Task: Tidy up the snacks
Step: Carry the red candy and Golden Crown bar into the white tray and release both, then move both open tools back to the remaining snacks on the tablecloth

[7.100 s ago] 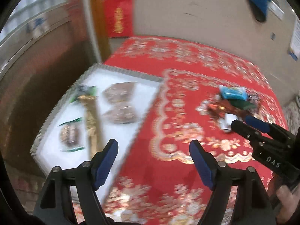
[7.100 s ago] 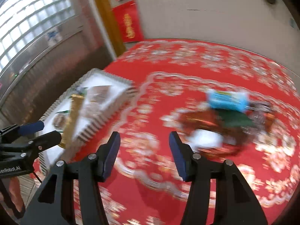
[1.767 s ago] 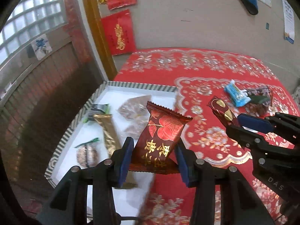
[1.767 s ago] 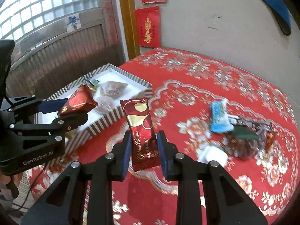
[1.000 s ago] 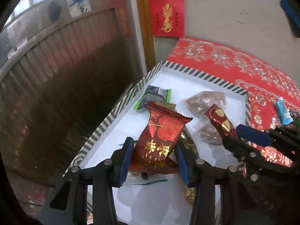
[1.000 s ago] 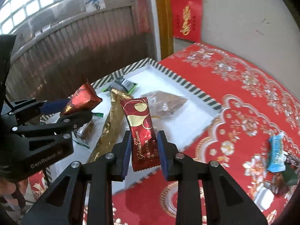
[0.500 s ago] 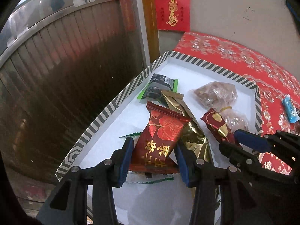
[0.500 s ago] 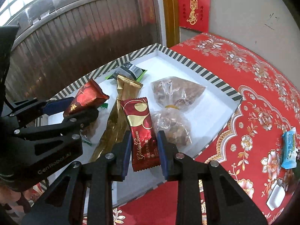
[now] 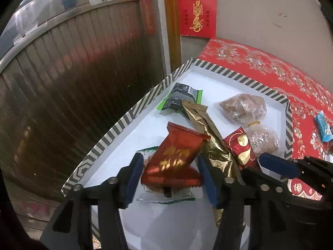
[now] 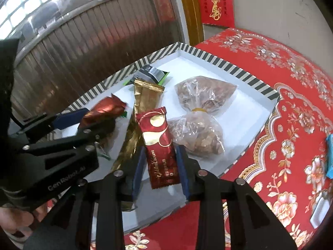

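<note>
A white tray (image 9: 129,118) with a striped rim lies on the red cloth (image 9: 260,66). My left gripper (image 9: 169,160) hovers over its near left part. Its jaws are opening, and the red rose pouch (image 9: 174,156) tips blurred between them, free of the pads. My right gripper (image 10: 161,152) hangs over the tray's near edge, and its jaws are opening too. The red and gold bar (image 10: 160,145) still stands upright between the pads, with a thin gap on its left side. Each view shows the other gripper (image 9: 260,166) (image 10: 83,120) close beside.
In the tray lie a gold stick (image 9: 210,137), a tied clear bag of brown snacks (image 10: 204,95), a green and black packet (image 9: 181,98) and a green-edged clear packet (image 9: 166,195). A blue packet (image 9: 323,127) rests on the cloth to the right. A ribbed metal shutter stands behind the tray.
Both pairs of jaws have widened. The red pouch has tilted over and slipped lower between the left pads. The bar has kept its place. Neither hand has shifted much.
</note>
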Action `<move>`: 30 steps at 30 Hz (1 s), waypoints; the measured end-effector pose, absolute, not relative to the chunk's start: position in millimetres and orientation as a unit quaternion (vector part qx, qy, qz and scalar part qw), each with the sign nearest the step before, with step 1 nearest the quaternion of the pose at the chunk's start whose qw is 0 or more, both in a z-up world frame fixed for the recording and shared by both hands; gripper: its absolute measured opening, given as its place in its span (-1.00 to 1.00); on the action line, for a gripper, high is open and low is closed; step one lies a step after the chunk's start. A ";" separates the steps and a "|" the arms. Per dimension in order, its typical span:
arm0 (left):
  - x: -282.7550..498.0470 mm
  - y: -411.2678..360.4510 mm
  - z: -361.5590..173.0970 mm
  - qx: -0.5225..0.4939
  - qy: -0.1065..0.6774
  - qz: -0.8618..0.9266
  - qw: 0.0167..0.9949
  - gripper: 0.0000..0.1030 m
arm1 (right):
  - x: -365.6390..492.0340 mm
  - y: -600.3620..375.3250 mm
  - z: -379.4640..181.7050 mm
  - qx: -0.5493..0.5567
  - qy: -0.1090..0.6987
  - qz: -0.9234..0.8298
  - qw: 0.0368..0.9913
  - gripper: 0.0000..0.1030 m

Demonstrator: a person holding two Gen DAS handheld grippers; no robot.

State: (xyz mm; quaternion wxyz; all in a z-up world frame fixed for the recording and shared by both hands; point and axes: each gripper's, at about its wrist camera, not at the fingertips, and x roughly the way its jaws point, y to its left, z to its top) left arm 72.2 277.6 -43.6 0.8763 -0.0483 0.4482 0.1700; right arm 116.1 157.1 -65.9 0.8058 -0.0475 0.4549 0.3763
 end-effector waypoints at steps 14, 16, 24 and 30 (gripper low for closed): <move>15.5 218.7 16.1 0.022 0.281 0.191 0.940 0.67 | 84.0 88.8 -18.6 -0.020 0.369 0.355 0.859 -0.17; 4.2 202.3 24.6 0.028 0.246 0.179 0.952 0.70 | 74.9 70.1 -11.1 -0.022 0.348 0.342 0.872 0.01; -34.9 121.7 42.6 0.051 0.150 0.112 0.981 0.83 | 40.7 -14.2 5.6 -0.051 0.301 0.272 0.913 0.14; -46.3 58.0 42.0 0.075 0.130 0.054 0.987 0.84 | 17.8 -69.7 12.2 -0.080 0.287 0.217 0.929 0.14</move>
